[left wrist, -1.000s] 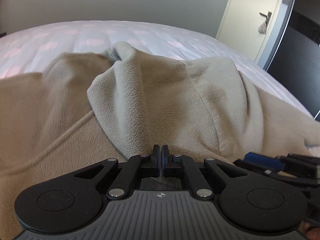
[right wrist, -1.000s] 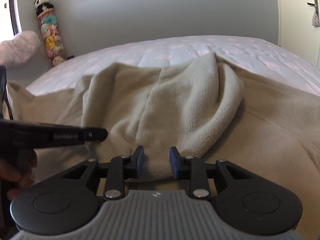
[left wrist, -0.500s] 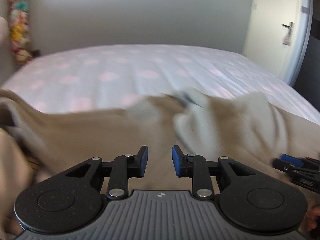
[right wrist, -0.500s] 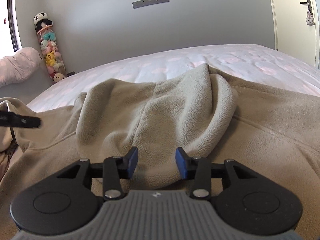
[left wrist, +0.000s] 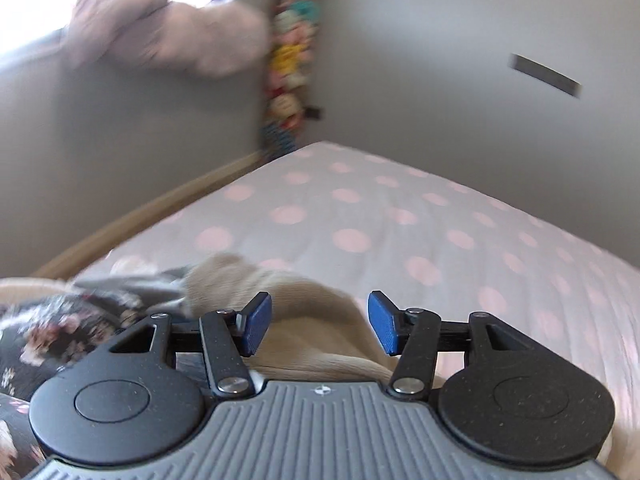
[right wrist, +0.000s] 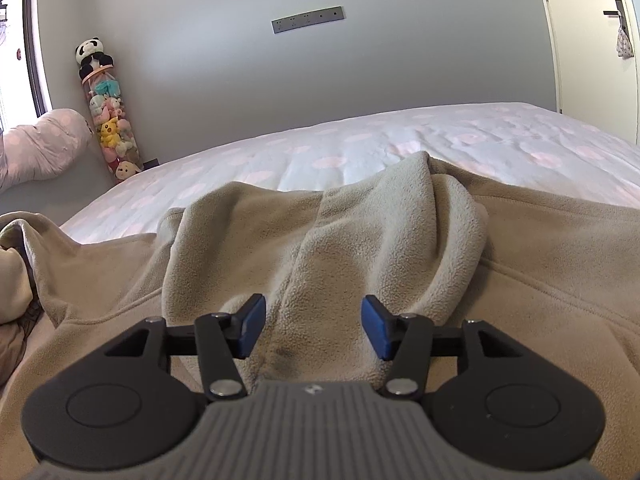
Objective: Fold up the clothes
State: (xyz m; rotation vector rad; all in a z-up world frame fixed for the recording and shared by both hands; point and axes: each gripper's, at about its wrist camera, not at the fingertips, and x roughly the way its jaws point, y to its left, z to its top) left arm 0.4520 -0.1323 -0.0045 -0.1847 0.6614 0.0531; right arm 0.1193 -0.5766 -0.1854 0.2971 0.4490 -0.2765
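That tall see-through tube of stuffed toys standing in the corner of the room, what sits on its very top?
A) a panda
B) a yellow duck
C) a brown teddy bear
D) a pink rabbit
A: in the right wrist view a black-and-white panda sits on top of the clear tube of soft toys, which stands in the corner beyond the bed.

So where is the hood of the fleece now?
In the right wrist view the hood lies mid-frame on the beige fleece, just beyond the open right gripper.
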